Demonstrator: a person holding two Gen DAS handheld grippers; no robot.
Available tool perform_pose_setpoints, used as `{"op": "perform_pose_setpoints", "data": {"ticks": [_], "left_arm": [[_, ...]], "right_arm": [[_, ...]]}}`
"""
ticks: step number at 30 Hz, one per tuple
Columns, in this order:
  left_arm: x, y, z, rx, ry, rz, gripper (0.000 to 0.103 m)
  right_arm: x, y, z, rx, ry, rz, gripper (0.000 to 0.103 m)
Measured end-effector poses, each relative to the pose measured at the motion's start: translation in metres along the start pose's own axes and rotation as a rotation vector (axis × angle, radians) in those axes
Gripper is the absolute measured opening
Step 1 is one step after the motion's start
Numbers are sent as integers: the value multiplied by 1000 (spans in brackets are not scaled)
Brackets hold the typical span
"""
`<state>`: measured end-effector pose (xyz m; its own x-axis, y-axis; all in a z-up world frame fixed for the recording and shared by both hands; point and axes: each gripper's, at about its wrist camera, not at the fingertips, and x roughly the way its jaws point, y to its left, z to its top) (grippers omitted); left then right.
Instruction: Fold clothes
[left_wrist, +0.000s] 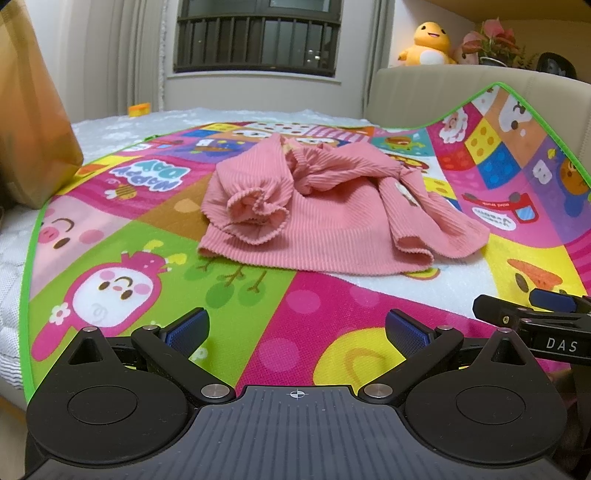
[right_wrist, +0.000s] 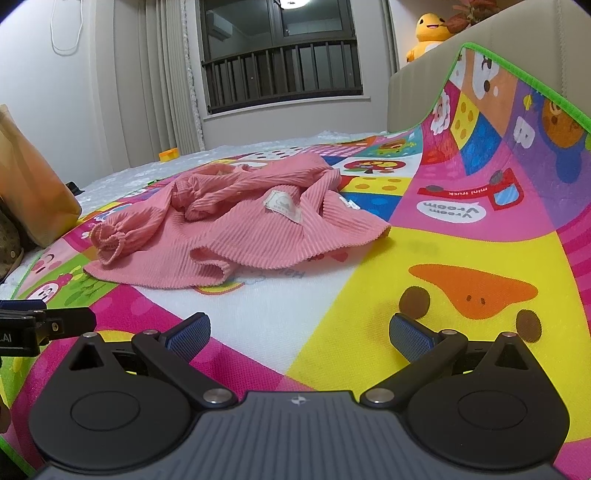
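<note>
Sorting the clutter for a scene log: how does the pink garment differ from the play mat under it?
The pink garment is plain ribbed and crumpled; the play mat is cartoon-printed, green-edged and spread out. The garment is far smaller, lying wholly on the mat. The mat's right side climbs the beige headboard. Both are soft.

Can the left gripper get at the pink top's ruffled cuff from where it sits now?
Probably yes. The left gripper is open and empty, and only bare play mat lies between it and the ruffled cuff of the pink top.
</note>
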<state>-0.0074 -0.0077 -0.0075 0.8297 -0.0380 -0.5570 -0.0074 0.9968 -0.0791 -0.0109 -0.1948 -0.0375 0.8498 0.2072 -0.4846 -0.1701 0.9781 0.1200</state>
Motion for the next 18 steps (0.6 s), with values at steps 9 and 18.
{"op": "perform_pose_setpoints", "data": {"ticks": [9,18], "left_arm": [[6,-1,0,12,2,9,103],[29,18,33,-78,29,-128,103]], "right_arm": [[3,-3,5,7,11,12,103],[27,-38,47,235,96,138,103]]}}
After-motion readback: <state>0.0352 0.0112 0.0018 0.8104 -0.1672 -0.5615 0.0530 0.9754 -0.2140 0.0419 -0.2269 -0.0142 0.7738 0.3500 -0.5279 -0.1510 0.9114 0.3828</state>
